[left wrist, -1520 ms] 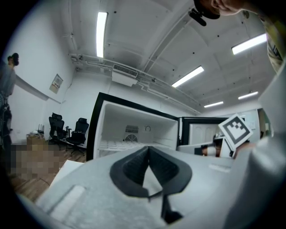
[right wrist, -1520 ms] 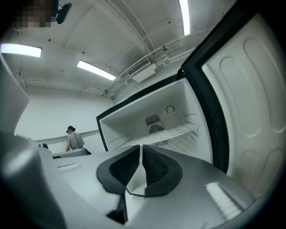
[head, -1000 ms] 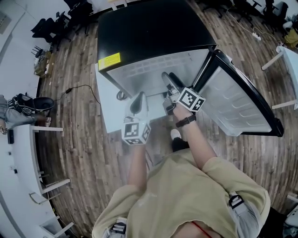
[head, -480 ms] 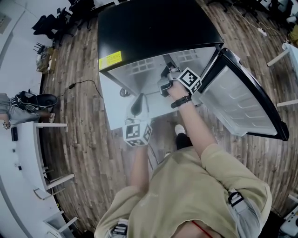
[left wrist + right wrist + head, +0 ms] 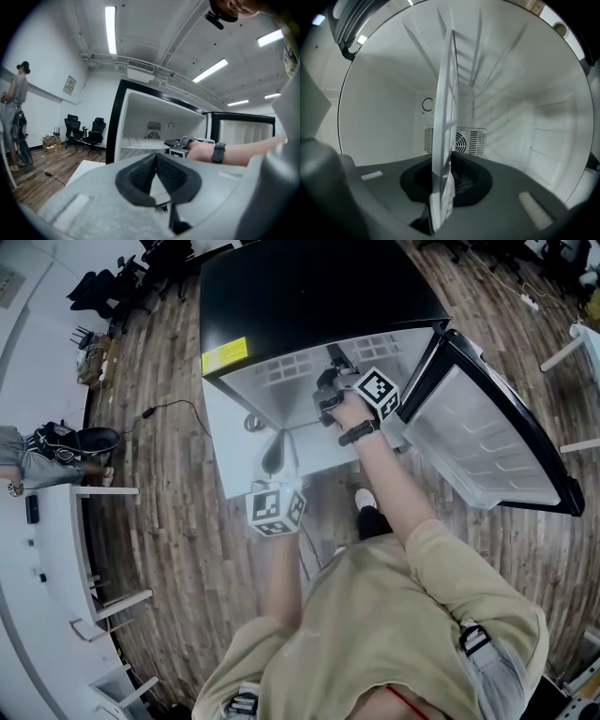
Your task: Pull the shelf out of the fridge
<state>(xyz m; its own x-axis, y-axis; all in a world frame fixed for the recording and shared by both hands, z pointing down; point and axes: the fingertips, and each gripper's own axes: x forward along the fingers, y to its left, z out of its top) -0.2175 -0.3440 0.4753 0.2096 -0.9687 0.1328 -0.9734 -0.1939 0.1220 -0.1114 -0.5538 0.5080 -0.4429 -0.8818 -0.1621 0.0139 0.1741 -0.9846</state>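
Note:
A small black fridge (image 5: 319, 296) stands on the wood floor with its door (image 5: 478, 427) swung open to the right. Inside lies a white grid shelf (image 5: 281, 365), also visible in the left gripper view (image 5: 140, 142). My right gripper (image 5: 330, 390) reaches into the compartment. In the right gripper view the shelf's front edge (image 5: 446, 122) runs between its jaws, which are closing, and the pads press on the edge (image 5: 449, 168). My left gripper (image 5: 274, 451) hangs outside in front of the fridge, shut (image 5: 156, 157) and holding nothing.
A vent grille with a fan (image 5: 461, 140) sits on the fridge's back wall. A white board (image 5: 234, 460) lies at the fridge's front left. A cable (image 5: 169, 413) trails over the floor. White desks (image 5: 56, 568), office chairs (image 5: 112, 287) and a person (image 5: 19, 465) are at the left.
My right gripper has moved up and deeper into the fridge and closed onto the shelf's front edge. The left gripper has stayed nearly still.

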